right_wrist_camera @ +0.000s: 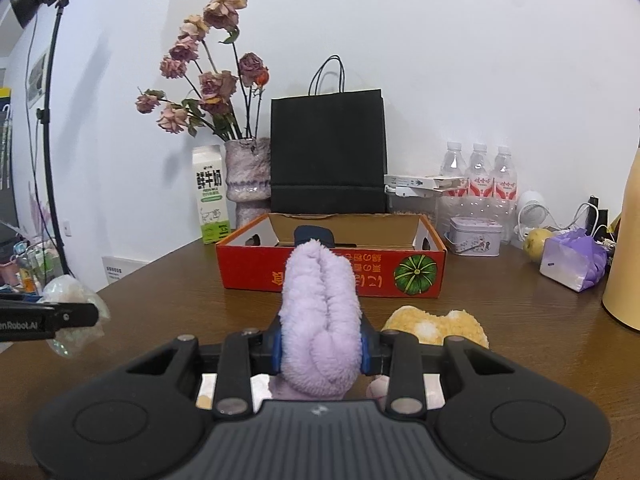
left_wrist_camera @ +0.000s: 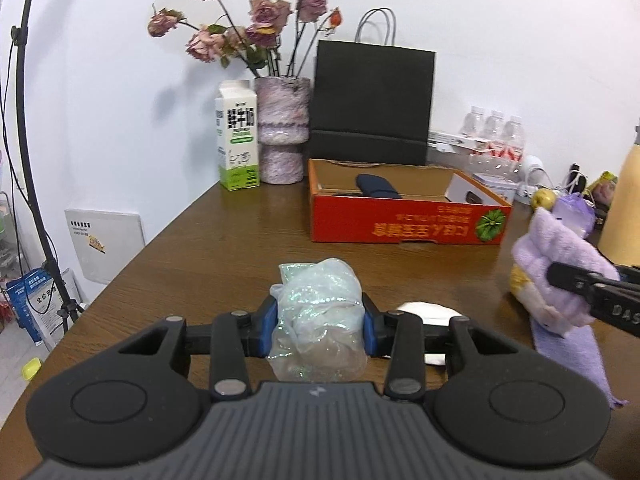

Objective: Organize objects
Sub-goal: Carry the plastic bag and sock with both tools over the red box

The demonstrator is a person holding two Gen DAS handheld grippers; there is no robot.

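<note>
Pinching a crumpled glittery plastic bag [left_wrist_camera: 318, 312], the left gripper [left_wrist_camera: 319, 330] holds it above the brown table [left_wrist_camera: 200, 248]. Beside it, the right gripper [right_wrist_camera: 322, 346] is clamped on a folded purple plush towel [right_wrist_camera: 320, 320]. Farther back sits the open red cardboard box [right_wrist_camera: 332, 272], with a black paper bag [right_wrist_camera: 328, 152] behind.

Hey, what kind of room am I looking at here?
Probably a home or small office corner used for recording: a wooden table against a white wall holds a vase of dried roses, a milk carton and water bottles, with a light stand beside it.
</note>
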